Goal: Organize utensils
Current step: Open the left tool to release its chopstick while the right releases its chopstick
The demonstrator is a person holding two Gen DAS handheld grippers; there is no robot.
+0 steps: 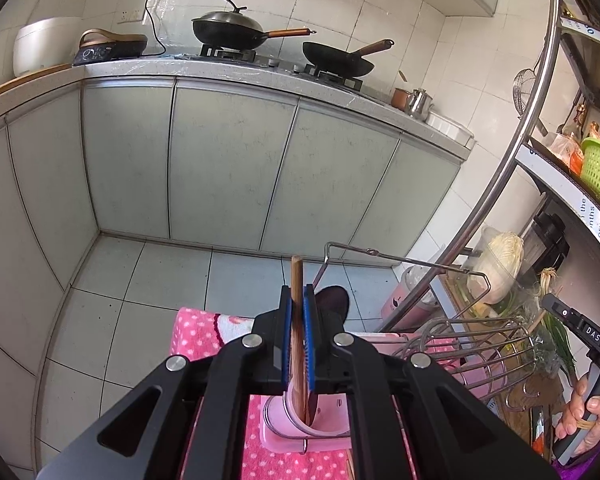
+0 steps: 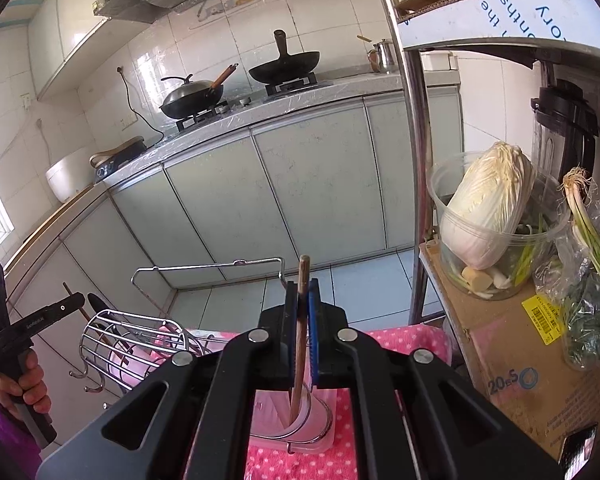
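The left gripper (image 1: 298,320) had its fingers clamped on a wooden utensil (image 1: 297,280), held upright so that, as I judge it, its lower end could slot into the pink cup (image 1: 328,414) at six o'clock. The right gripper (image 2: 301,320) pinched a wooden stick (image 2: 303,276) likewise.

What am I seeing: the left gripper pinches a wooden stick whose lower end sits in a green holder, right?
Nearly. The holder is pink, not green, as the left wrist view shows. The left gripper does pinch the wooden stick, its lower end in that holder.

Wooden chopstick (image 1: 297,320) upright, lower end inside pink holder (image 1: 296,420); second chopstick (image 2: 300,332) likewise.
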